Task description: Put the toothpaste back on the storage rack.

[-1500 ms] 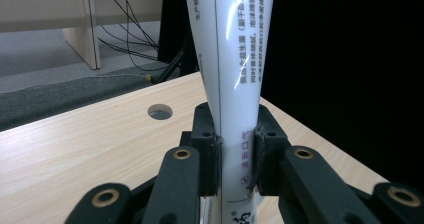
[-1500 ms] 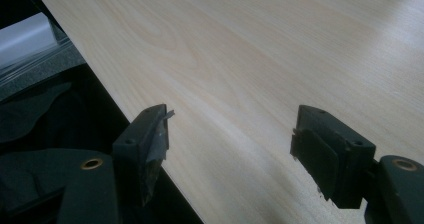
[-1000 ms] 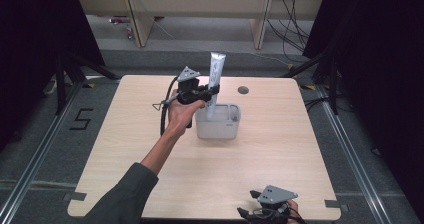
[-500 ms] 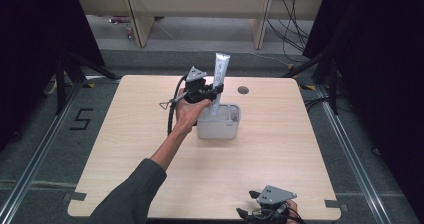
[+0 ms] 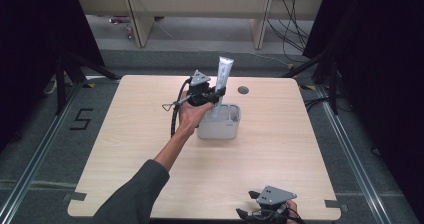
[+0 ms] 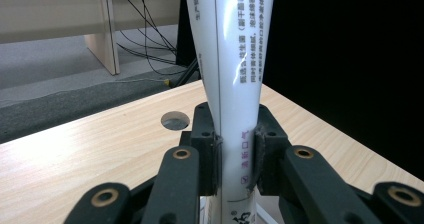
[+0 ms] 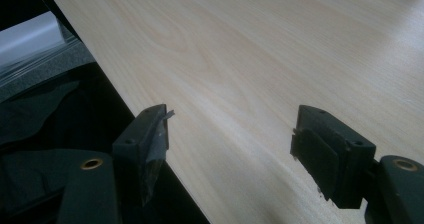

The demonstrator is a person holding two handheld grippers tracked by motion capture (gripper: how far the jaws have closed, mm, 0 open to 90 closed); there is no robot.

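Observation:
A white tube [image 5: 223, 79] with printed lettering stands upright, its lower end in a white holder box [image 5: 220, 124] at the middle of the table. My left gripper [image 5: 216, 95] is shut on the tube just above the box. In the left gripper view the tube [image 6: 235, 74] rises between the two black pads [image 6: 207, 151], which press on both its sides. My right gripper [image 5: 255, 215] rests at the table's near edge on the right. In the right gripper view its jaws [image 7: 230, 139] stand wide apart with only bare wood between them.
A round cable hole [image 5: 243, 90] lies in the tabletop behind the box. The wooden table [image 5: 300, 149] has bare surface on all sides of the box. Shelf legs and cables stand on the floor beyond the far edge.
My left gripper has carried the tube to the right and downward, so its lower end now sits in the white box. The right gripper has stayed put.

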